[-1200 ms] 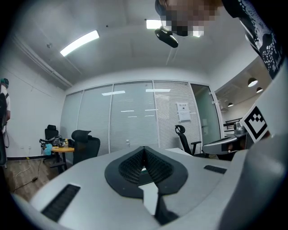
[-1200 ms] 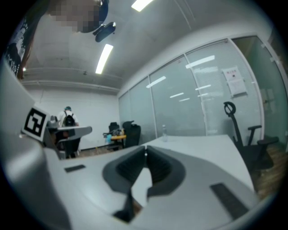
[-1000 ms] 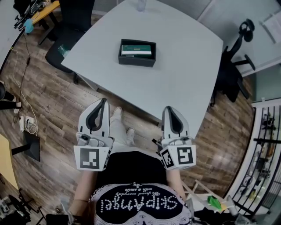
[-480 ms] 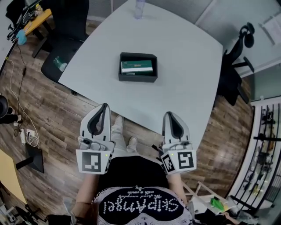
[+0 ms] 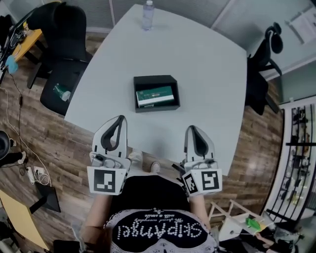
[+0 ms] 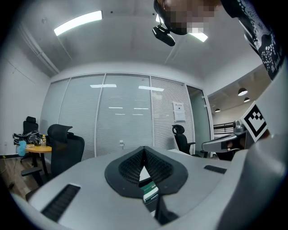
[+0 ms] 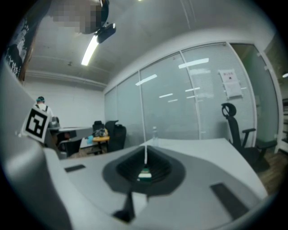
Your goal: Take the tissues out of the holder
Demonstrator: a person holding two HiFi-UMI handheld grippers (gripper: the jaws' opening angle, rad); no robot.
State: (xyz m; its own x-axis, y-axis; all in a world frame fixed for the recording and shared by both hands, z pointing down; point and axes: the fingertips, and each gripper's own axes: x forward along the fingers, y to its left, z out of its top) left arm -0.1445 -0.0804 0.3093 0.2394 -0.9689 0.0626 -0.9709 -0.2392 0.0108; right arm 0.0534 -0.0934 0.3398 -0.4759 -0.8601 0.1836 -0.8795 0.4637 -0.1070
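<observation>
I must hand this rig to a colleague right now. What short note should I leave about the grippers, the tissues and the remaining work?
Left gripper: shut, empty, at the near edge of the table.
Right gripper: shut, empty, at the same edge.
Things: the black holder sits mid-table, with the green-and-white tissue pack lying inside it. A bottle stands at the far side.
Done: nothing yet; neither gripper touches the holder.
Left: reach to the holder, open a gripper, grip the pack, lift it out.
</observation>
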